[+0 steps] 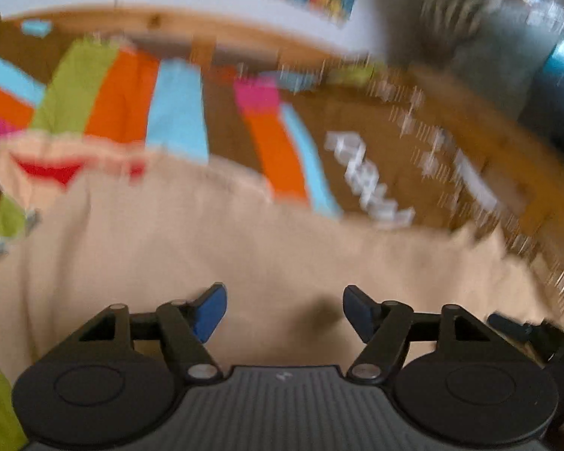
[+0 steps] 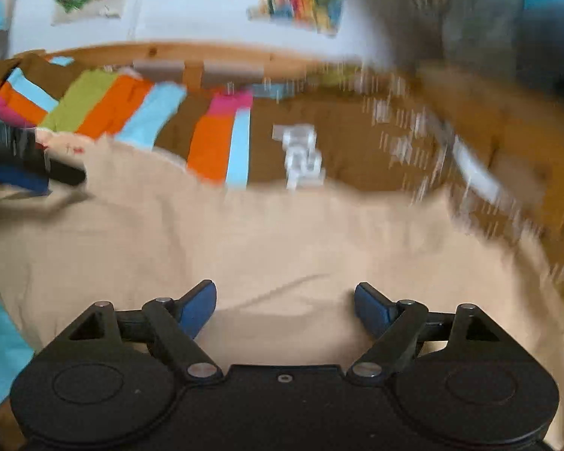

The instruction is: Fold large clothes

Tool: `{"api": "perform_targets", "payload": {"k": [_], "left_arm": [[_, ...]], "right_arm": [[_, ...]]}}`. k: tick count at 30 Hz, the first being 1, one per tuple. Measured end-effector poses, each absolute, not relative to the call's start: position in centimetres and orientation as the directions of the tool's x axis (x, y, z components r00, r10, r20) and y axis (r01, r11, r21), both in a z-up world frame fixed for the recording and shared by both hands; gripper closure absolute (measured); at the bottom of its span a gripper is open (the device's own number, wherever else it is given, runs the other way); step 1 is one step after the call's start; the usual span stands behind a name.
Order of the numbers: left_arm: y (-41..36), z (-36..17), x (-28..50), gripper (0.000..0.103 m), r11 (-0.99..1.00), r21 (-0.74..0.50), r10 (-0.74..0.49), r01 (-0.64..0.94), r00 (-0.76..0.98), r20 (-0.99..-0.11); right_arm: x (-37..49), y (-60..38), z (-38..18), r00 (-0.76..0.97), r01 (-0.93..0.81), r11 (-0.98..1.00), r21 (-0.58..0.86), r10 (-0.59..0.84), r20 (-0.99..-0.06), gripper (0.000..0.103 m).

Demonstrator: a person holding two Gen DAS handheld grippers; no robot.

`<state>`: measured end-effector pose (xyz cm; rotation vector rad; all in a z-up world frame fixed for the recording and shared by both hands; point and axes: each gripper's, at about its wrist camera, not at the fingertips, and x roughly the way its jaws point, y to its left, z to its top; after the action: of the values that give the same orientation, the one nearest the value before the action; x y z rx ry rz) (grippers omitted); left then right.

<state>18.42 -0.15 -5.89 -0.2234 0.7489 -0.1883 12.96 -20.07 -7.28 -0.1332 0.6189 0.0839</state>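
The left gripper (image 1: 285, 314) and right gripper (image 2: 285, 310) both stand with blue-padded jaws spread apart, clamping nothing. Directly beneath and ahead of each spreads the large beige cloth garment (image 1: 214, 248). Beyond it lies a brown cover with coloured stripes (image 2: 210, 143), blurred.

Each black tool (image 1: 285, 314) (image 2: 285, 310) carries blue-padded fingers (image 1: 208, 314) and silver screws.
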Motion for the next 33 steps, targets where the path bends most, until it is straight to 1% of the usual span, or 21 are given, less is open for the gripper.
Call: {"api": "perform_targets", "payload": {"k": [1,3,5,6,9,10,11,12,13,15,17,19,21,23,24,25,26,28,33], "left_arm": [[-0.4,-6.6,18.2,0.039,0.967,-0.237,-0.23,0.091,0.713,-0.662],[-0.9,-7.7,17.2,0.042,0.98,-0.162,-0.197,0.119,0.722,-0.664],[-1.3,-8.2,16.2,0.042,0.984,-0.099,-0.174,0.145,0.736,-0.654],[-1.4,-8.2,16.1,0.042,0.985,-0.09,-0.171,0.148,0.737,-0.654],[-1.0,-7.5,16.1,0.042,0.986,-0.119,-0.169,0.12,0.734,-0.658],[-0.9,-7.0,16.0,0.042,0.987,-0.121,-0.158,0.103,0.741,-0.653],[-0.8,-6.4,15.9,0.042,0.988,-0.128,-0.15,0.088,0.753,-0.641],[-0.5,-5.7,15.7,0.038,0.986,-0.147,-0.158,0.085,0.775,-0.612],[-0.3,-5.1,15.5,0.031,0.983,-0.161,-0.167,0.089,0.799,-0.578],[-0.1,-4.0,16.0,0.026,0.988,-0.141,-0.132,0.067,0.841,-0.525],[0.1,-3.6,17.5,0.026,0.996,-0.089,-0.048,0.0,0.843,-0.535],[0.9,-4.0,19.0,0.026,0.994,-0.065,0.035,-0.087,0.822,-0.569],[2.6,-5.3,20.2,0.026,0.983,-0.081,0.077,-0.162,0.78,-0.621],[4.4,-7.3,21.0,0.029,0.969,-0.098,0.1,-0.227,0.723,-0.683],[5.1,-8.1,20.8,0.03,0.969,-0.107,0.092,-0.222,0.728,-0.68],[5.3,-8.5,20.6,0.03,0.972,-0.113,0.082,-0.207,0.746,-0.661],[5.4,-8.6,20.3,0.029,0.974,-0.115,0.077,-0.198,0.756,-0.65],[5.5,-8.7,20.2,0.028,0.974,-0.117,0.073,-0.193,0.761,-0.645],[5.5,-8.9,19.7,0.027,0.979,-0.107,0.069,-0.174,0.775,-0.628]], "right_arm": [[12.9,-20.0,-7.7,0.798,-0.125,0.988,-0.094,0.044,-0.601,0.019],[12.6,-19.5,-8.4,0.805,-0.141,0.98,-0.139,0.032,-0.592,0.019],[12.4,-19.2,-9.0,0.817,-0.144,0.977,-0.157,0.027,-0.576,0.019],[12.3,-19.3,-9.1,0.823,-0.143,0.978,-0.153,0.031,-0.567,0.019],[11.8,-20.3,-8.3,0.834,-0.132,0.986,-0.103,0.054,-0.549,0.02],[11.5,-20.9,-7.5,0.842,-0.101,0.991,-0.093,0.035,-0.538,0.019],[11.3,-21.6,-6.6,0.855,-0.067,0.994,-0.085,0.013,-0.519,0.019],[10.5,-22.6,-5.3,0.877,-0.015,0.997,-0.075,-0.023,-0.48,0.015],[10.0,-23.4,-4.5,0.889,0.036,0.997,-0.072,-0.065,-0.453,0.009],[9.3,-25.7,-3.3,0.886,0.185,0.98,-0.071,-0.198,-0.42,0.006],[9.3,-28.0,-3.4,0.852,0.282,0.959,-0.033,-0.266,-0.451,0.009],[9.6,-30.0,-4.4,0.81,0.347,0.938,0.01,-0.295,-0.507,0.017],[10.0,-30.8,-5.6,0.776,0.373,0.928,0.002,-0.311,-0.549,0.018],[10.6,-31.1,-7.4,0.746,0.381,0.924,0.012,-0.3,-0.594,0.018],[10.7,-30.9,-8.3,0.742,0.389,0.921,0.021,-0.3,-0.599,0.014],[10.7,-30.4,-8.9,0.747,0.395,0.919,0.007,-0.317,-0.584,0.01],[10.8,-29.9,-9.2,0.746,0.395,0.918,-0.02,-0.334,-0.576,0.009],[10.8,-29.4,-9.5,0.746,0.398,0.916,-0.043,-0.35,-0.566,0.007],[10.5,-29.8,-9.1,0.749,0.399,0.917,-0.016,-0.336,-0.571,0.008]]}}
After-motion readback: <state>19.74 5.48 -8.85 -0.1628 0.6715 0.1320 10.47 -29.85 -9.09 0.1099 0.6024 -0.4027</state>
